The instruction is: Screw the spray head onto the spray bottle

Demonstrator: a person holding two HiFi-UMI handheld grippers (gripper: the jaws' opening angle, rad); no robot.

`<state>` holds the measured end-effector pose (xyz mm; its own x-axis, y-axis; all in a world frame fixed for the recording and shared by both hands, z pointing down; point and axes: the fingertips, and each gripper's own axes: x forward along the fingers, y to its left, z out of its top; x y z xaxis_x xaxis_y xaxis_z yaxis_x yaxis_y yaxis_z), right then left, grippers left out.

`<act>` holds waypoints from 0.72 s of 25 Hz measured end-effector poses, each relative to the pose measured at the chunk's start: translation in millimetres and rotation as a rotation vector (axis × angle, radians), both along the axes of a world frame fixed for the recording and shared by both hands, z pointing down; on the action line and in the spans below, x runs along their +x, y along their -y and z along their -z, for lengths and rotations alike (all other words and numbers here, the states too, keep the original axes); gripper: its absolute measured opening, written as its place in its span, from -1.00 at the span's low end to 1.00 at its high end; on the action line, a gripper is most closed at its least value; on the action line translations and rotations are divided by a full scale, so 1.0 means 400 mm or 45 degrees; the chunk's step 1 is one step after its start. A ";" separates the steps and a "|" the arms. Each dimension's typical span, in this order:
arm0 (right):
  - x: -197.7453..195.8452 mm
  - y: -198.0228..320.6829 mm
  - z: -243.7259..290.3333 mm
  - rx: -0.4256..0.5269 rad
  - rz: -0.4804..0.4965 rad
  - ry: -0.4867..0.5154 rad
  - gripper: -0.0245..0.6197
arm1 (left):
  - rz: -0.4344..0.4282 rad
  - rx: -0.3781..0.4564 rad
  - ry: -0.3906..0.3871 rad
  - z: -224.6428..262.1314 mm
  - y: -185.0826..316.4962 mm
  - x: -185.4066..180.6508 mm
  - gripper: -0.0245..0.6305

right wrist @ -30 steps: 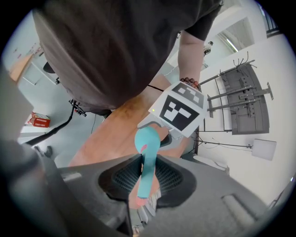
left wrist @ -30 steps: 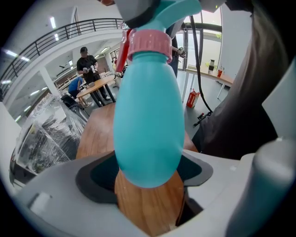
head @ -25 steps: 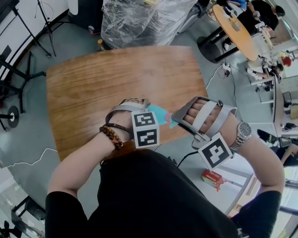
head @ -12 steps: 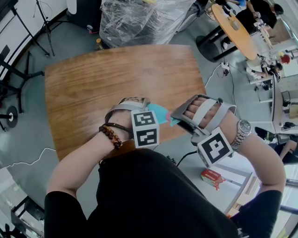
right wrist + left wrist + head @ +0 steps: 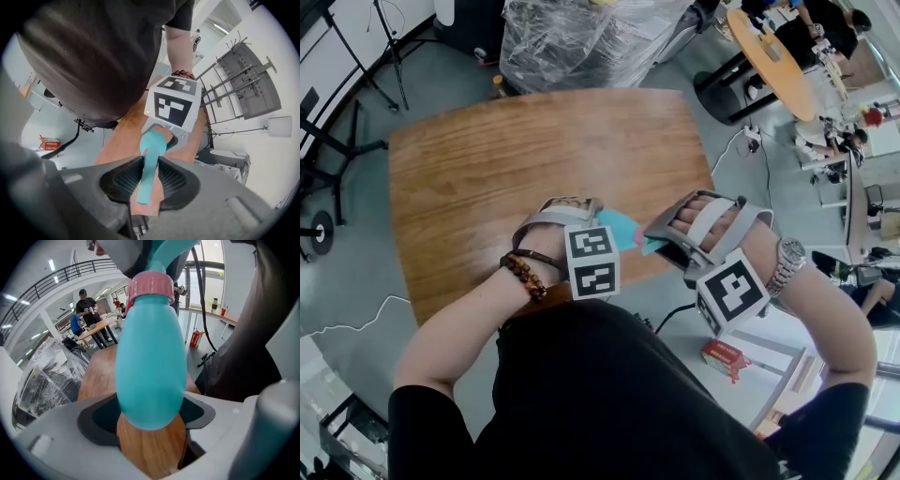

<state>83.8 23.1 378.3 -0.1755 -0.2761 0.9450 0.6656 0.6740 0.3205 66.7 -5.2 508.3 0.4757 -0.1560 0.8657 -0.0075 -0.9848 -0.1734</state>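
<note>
A teal spray bottle [image 5: 150,362] with a pink collar [image 5: 151,287] is clamped between the pads of my left gripper [image 5: 150,425], which is shut on its rounded body. The teal spray head [image 5: 149,173] sits on the bottle's neck, and my right gripper [image 5: 149,183] is shut on its long lever. In the head view both grippers meet over the near edge of the wooden table [image 5: 506,159], and only a teal sliver of the bottle [image 5: 621,227] shows between the left gripper [image 5: 598,225] and the right gripper [image 5: 661,242].
The table's near edge lies just under the hands, with grey floor beyond it. A red box [image 5: 724,358] and a black cable [image 5: 670,319] lie on the floor at the right. A plastic-wrapped stack [image 5: 581,37] stands behind the table. People sit at a round table [image 5: 778,56].
My right hand has rolled a little about the spray head, so its marker cube has swung up and left. The left hand and bottle have stayed put.
</note>
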 end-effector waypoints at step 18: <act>-0.001 -0.019 -0.032 -0.013 0.034 -0.059 -0.54 | -0.059 0.056 -0.015 0.006 -0.017 0.027 0.32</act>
<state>83.4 30.9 390.9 -0.1385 -0.2619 0.9551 0.6974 0.6589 0.2818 77.3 1.4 506.1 0.4937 -0.1712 0.8526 0.0357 -0.9756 -0.2166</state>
